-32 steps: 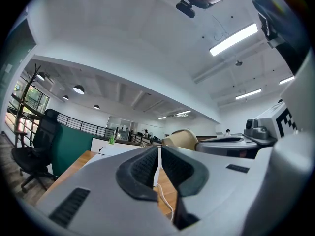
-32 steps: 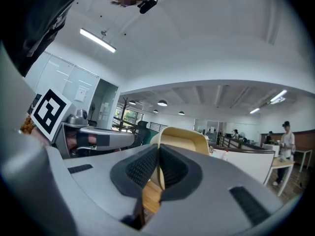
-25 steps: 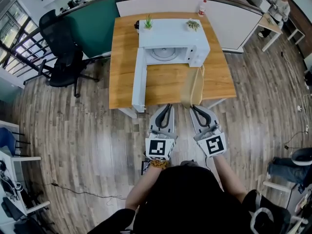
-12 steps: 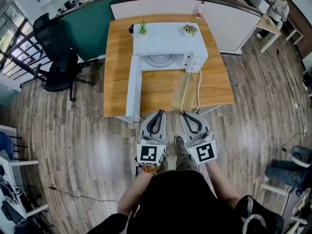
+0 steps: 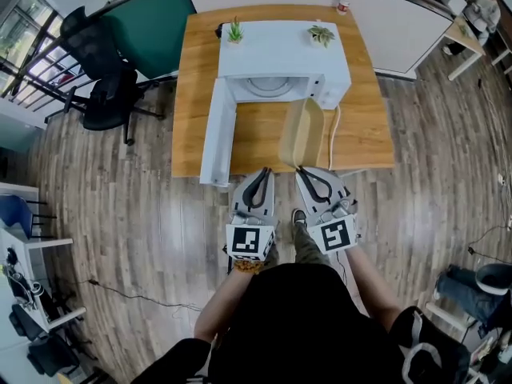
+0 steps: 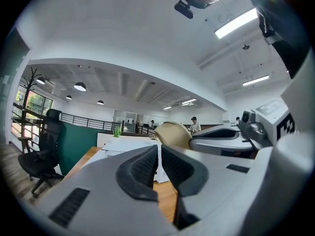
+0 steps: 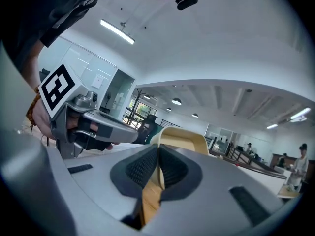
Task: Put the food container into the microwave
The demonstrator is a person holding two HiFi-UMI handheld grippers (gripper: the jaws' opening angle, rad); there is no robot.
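The food container (image 5: 302, 130) is a beige tray held out over the wooden table (image 5: 192, 94), its far end close to the front of the white microwave (image 5: 284, 50). The microwave's door (image 5: 214, 134) stands swung open to the left, showing the round turntable inside. My right gripper (image 5: 302, 171) is shut on the container's near rim; in the right gripper view the rim (image 7: 179, 137) runs between the pads of this gripper (image 7: 158, 154). My left gripper (image 5: 258, 174) sits beside it, shut and empty (image 6: 160, 149), with the container (image 6: 172, 133) to its right.
Two small potted plants (image 5: 234, 30) (image 5: 322, 34) stand on top of the microwave. A bottle (image 5: 344, 0) sits at the table's far right corner. A cable (image 5: 336, 130) hangs right of the container. A black office chair (image 5: 100, 78) stands left of the table.
Both grippers and the container have moved forward toward the microwave; the container's far end now nearly reaches the oven's front. The door has stayed open.
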